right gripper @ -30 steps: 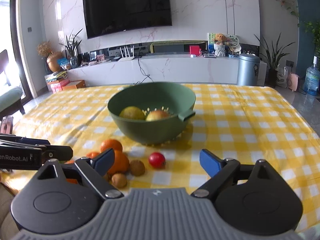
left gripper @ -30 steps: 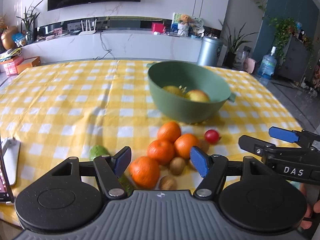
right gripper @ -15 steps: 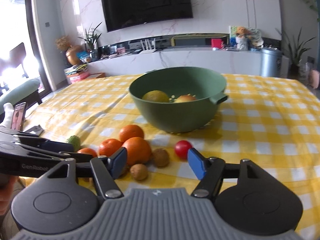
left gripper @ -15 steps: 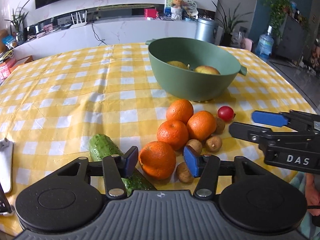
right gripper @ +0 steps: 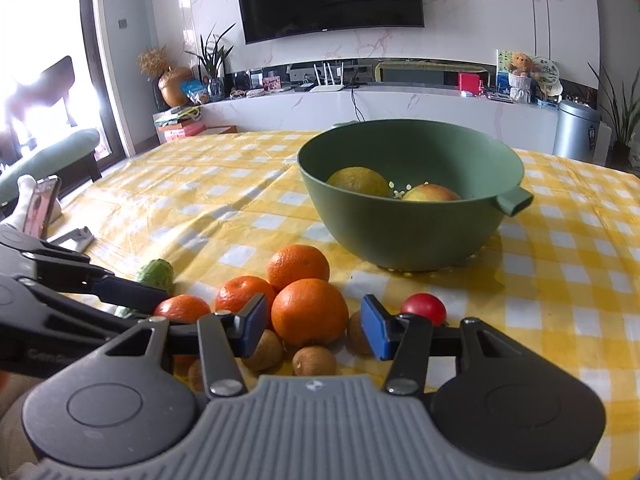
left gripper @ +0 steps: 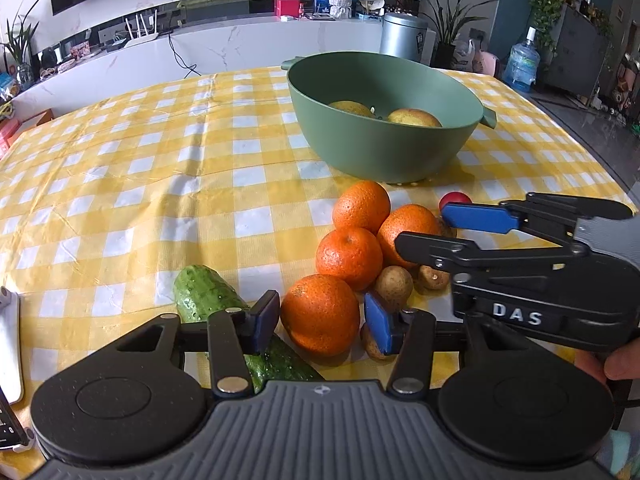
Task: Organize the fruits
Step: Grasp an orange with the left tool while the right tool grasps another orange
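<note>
Four oranges (left gripper: 362, 248): clustered on checked cloth before the green bowl (left gripper: 384, 148).
Left gripper (left gripper: 322, 322): jaws closing around nearest orange (left gripper: 320, 314), not touching.
Right gripper (right gripper: 314, 326): jaws narrowing, flanking another orange (right gripper: 309, 311), small gaps.

"DAS" in white letters — on the black body of the right gripper (left gripper: 448, 232)
</note>
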Available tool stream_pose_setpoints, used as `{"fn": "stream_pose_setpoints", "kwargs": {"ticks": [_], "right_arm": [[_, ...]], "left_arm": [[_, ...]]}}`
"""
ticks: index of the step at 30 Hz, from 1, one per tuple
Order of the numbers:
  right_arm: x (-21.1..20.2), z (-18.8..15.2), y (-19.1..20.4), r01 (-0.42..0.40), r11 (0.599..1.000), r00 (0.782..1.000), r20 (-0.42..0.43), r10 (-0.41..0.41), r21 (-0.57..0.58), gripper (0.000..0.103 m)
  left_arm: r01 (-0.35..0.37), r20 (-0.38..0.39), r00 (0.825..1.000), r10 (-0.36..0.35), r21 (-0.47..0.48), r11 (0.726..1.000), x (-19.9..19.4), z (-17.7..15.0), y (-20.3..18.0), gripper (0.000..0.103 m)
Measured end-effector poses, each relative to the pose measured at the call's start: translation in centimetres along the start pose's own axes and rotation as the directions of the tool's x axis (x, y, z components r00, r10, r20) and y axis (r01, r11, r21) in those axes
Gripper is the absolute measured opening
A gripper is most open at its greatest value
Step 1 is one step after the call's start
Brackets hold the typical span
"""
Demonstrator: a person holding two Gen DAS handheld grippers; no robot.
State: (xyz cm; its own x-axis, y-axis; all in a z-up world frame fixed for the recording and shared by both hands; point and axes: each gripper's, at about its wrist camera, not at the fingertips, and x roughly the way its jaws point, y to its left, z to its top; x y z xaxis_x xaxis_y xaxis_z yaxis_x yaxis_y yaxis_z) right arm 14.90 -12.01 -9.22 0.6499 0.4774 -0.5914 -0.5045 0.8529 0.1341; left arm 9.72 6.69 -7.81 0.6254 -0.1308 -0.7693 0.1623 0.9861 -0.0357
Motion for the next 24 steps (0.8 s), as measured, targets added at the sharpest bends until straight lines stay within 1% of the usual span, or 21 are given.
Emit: {"fn": "stream_pose_setpoints", "kwargs": {"ticks": [2, 6, 8, 14, 16, 24], "right_arm": [[0.40, 0.00, 0.12, 0.000, 1.000, 1.000, -0.006, 0.000, -0.011, 0.046], [0.71, 0.05, 0.16, -0.005, 1.000, 1.000, 0.000, 0.005, -0.016, 0.045], [0.79, 0.05, 0.18, -0.008, 1.000, 1.000, 0.002, 0.008, -0.019, 0.045], [0.77, -0.11, 0.31, -0.012, 0.999, 1.000, 0.002, 0.012, -0.032, 0.045], [0.71, -0.18, 0.35, -0.008, 0.999, 1.000, 0.003, 0.008, -0.037, 0.043], [0.21, -0.20, 0.19, -0.010, 1.000, 1.000, 0.020, 0.011, -0.028, 0.041]], "left_arm": [[-0.006, -0.001, 1.000, 0.006, 0.005, 1.000, 0.16, 0.02, -0.04, 0.057], [-0.005, 0.003, 1.000, 0.005, -0.007, 1.000, 0.25, 0.02, 0.16, 0.054], [0.006, 0.005, 1.000, -0.005, -0.011, 1.000, 0.21, 0.01, 0.23, 0.050], [0.007, 0.010, 1.000, -0.007, -0.024, 1.000, 0.08, -0.01, 0.28, 0.049], [0.003, 0.013, 1.000, -0.003, -0.029, 1.000, 0.05, -0.02, 0.22, 0.048], [-0.002, 0.038, 0.999, 0.005, -0.075, 0.997, -0.69, 0.07, 0.33, 0.047]]}}
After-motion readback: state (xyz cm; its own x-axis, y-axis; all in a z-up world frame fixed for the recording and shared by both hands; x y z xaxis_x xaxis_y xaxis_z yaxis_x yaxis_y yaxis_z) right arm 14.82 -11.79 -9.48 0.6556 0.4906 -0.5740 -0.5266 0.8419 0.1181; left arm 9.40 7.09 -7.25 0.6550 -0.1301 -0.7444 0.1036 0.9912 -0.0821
